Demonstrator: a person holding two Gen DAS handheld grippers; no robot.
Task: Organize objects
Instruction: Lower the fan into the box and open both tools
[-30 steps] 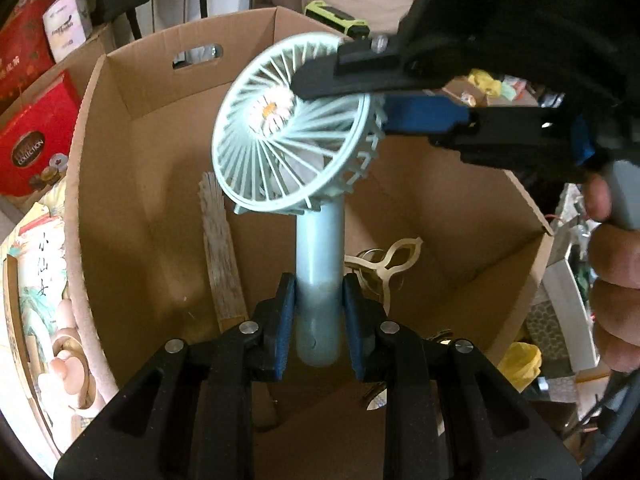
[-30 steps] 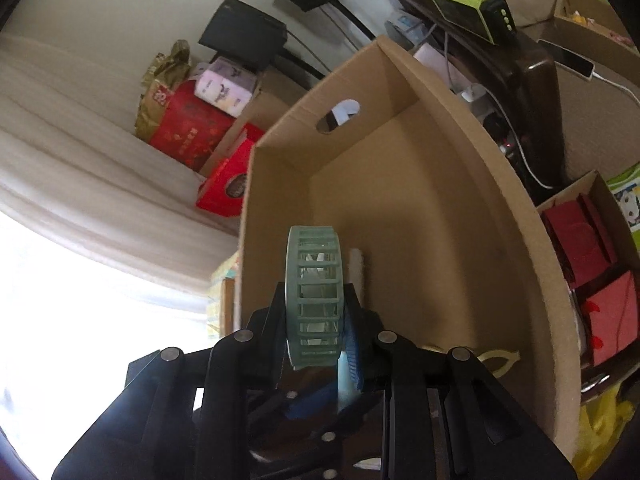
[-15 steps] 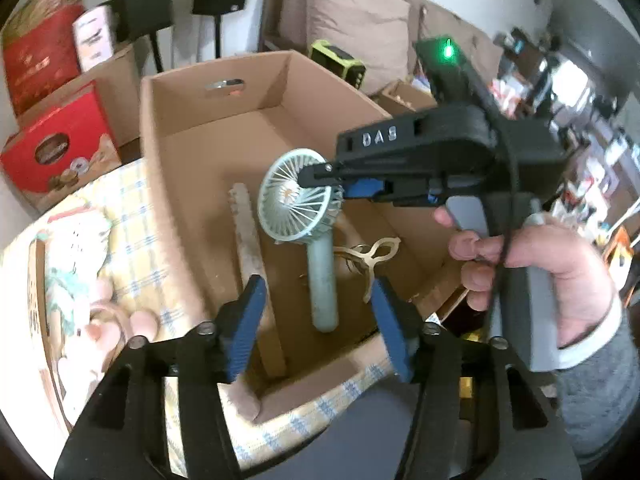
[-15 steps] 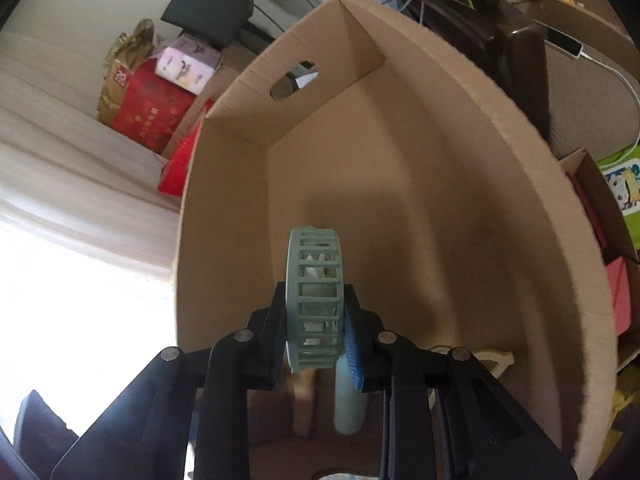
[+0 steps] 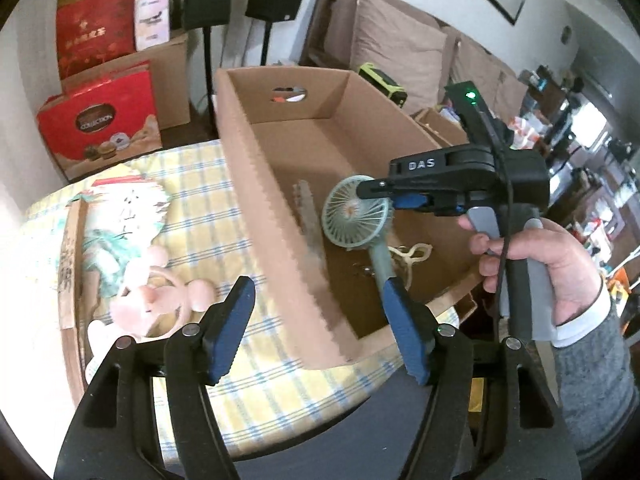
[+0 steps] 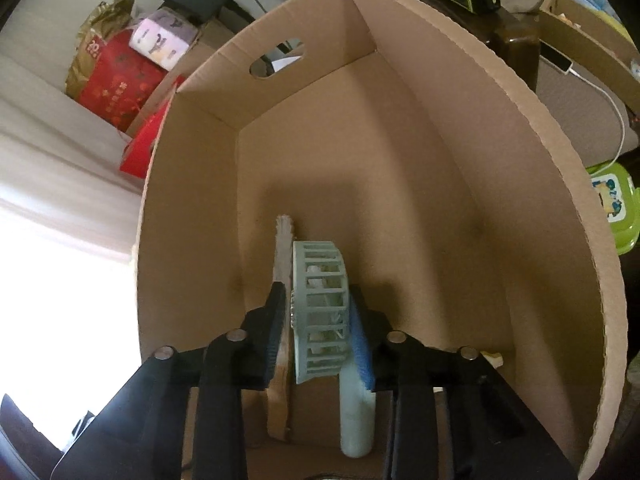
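Note:
A pale green handheld fan (image 5: 356,216) hangs inside the open cardboard box (image 5: 256,184), head up and handle down. My right gripper (image 6: 318,320) is shut on the fan's round head (image 6: 318,312); it also shows in the left wrist view (image 5: 384,194). My left gripper (image 5: 320,316) is open and empty, pulled back above the box's near corner. A wooden comb (image 6: 282,264) and a cream trefoil piece (image 5: 414,254) lie on the box floor.
The box stands on a yellow checked tablecloth (image 5: 200,200). To its left lie a printed paper fan (image 5: 108,216), a pink plush toy (image 5: 156,300) and a wooden strip (image 5: 68,264). Red gift boxes (image 5: 100,120), speakers and a sofa stand behind.
My left gripper let go of the fan's handle, opened wide and drew back out of the box. My right gripper kept hold of the fan's head and lowered it deeper into the box.

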